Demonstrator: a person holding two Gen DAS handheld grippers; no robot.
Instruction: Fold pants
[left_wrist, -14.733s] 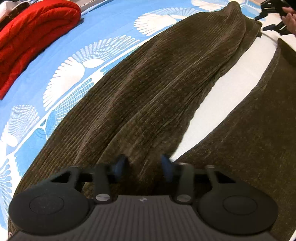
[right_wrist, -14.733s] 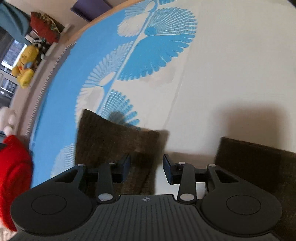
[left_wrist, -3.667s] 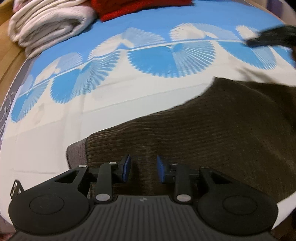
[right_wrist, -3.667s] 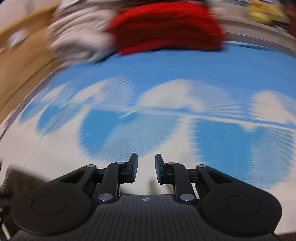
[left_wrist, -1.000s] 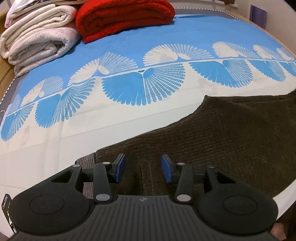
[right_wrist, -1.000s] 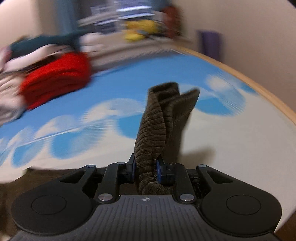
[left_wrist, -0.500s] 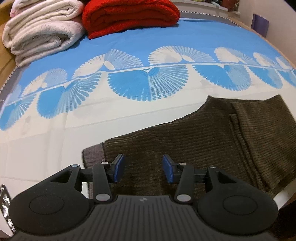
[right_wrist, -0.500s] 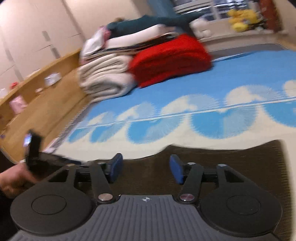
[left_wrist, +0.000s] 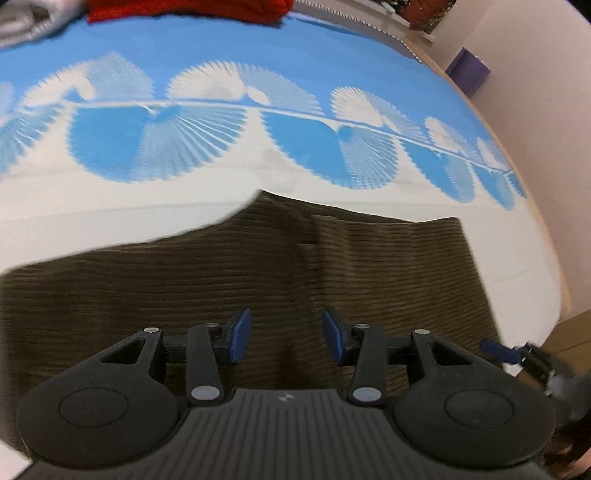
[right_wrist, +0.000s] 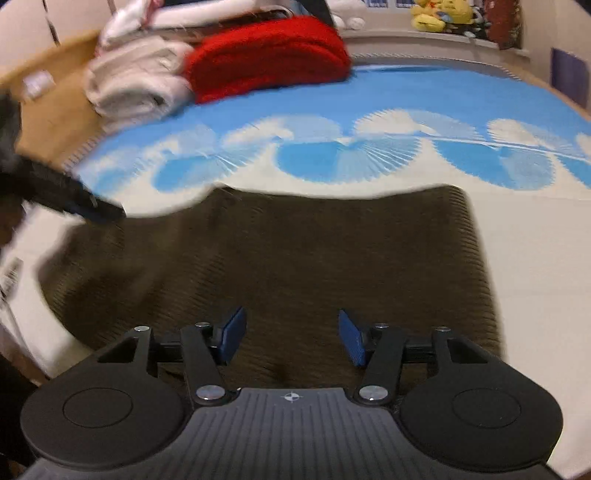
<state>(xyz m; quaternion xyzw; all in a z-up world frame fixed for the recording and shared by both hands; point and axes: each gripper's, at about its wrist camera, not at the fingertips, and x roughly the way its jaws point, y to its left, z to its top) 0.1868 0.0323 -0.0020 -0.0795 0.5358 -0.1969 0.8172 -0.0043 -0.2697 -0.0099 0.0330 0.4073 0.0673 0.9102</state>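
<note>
— What do we have at the left of the right wrist view?
— A blurred dark shape we take for our left gripper (right_wrist: 92, 206), at the left edge of the frame, over the brown corduroy pants (right_wrist: 295, 258). Above it, in the upper left, a roll of white blankets (right_wrist: 136, 85) with a red blanket (right_wrist: 266, 55) just beside it.
— And the pants themselves?
— They lie flat on the bed (right_wrist: 535, 251), folded into a broad block that fills the middle of both frames. In the left wrist view a raised edge runs down the pants (left_wrist: 310, 258), a layer lying over the part to the right of it.
— The fingers?
— Our left gripper (left_wrist: 286, 341) has its blue fingers (left_wrist: 240, 334) spread apart at lower centre, with nothing between them but cloth underneath. Our right gripper (right_wrist: 291, 341) stands the same way, wide apart and empty, over the pants.
— Further right?
— In the lower right of the left wrist view a blue tip of the right gripper (left_wrist: 517, 354) shows, blurred. In the upper right of the right wrist view sits a yellow plush toy (right_wrist: 439, 14).
</note>
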